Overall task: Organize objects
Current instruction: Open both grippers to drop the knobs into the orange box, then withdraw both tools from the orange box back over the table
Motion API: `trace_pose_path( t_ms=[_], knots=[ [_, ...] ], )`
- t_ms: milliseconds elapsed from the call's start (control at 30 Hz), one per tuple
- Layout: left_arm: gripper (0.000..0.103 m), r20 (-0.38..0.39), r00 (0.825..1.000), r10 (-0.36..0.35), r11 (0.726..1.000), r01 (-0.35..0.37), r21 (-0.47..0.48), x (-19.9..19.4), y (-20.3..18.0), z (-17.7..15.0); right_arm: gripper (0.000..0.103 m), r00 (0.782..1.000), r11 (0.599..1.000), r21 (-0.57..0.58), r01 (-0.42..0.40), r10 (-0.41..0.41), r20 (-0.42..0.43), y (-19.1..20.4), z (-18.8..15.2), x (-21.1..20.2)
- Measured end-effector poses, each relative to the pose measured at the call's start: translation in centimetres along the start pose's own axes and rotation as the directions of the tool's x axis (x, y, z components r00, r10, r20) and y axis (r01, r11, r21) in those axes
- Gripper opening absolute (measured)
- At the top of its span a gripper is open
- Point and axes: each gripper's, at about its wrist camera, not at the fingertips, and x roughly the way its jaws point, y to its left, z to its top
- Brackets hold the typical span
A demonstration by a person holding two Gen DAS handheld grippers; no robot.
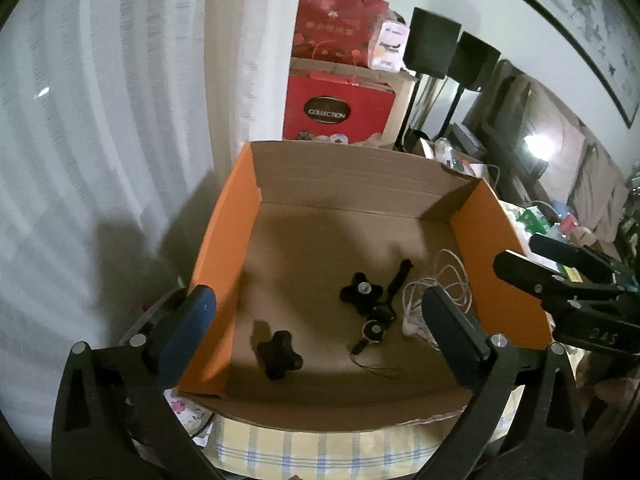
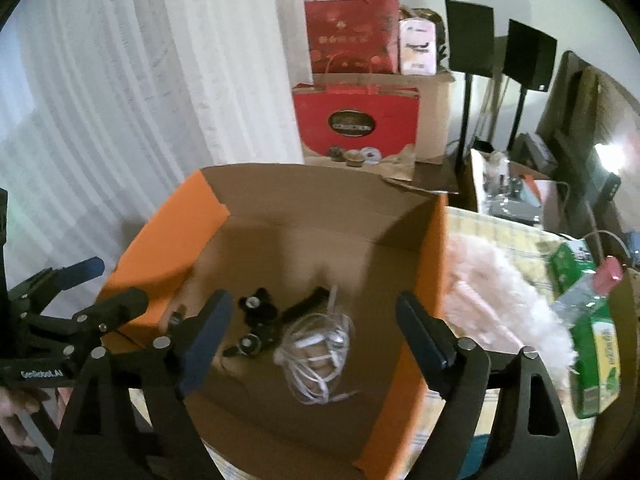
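Observation:
An open cardboard box (image 1: 236, 208) with orange flaps stands below both grippers. On its floor are a black star knob (image 1: 279, 356) at the front left, a second knob (image 1: 360, 294), a black strap with a round clip (image 1: 374, 328) and a coiled white earphone cable (image 1: 436, 296). My left gripper (image 1: 318, 296) hangs open over the box with nothing between its fingers. My right gripper (image 2: 314, 300) is open above the cable (image 2: 316, 348) and the knob (image 2: 256, 306), touching neither. Each gripper shows in the other's view: the right (image 1: 524, 252), the left (image 2: 116, 284).
The box (image 2: 434, 260) rests on a yellow checked cloth (image 1: 304, 448). A white fluffy item (image 2: 504, 312) and green packets (image 2: 592, 344) lie to its right. Behind it stand red gift bags (image 1: 340, 108), black speakers on stands (image 1: 432, 44) and a white curtain (image 1: 120, 120).

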Motion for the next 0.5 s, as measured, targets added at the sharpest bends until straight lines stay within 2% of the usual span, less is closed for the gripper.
trace_pose_path(
  t_ms=[267,500],
  knots=[
    [0.103,0.043,0.999,0.015,1.000,-0.016,0.024,-0.7,-1.7,0.2,0.090,0.998,0.998,-0.004,0.063,-0.063,0.023,-1.6,-0.8,-2.2],
    [0.103,0.075,0.997,-0.002,0.999,-0.001,0.040,-1.5,-3.6,0.2,0.100,0.996,0.996,0.033,0.078,-0.080,0.043,-3.0,-1.7,-3.9]
  ],
)
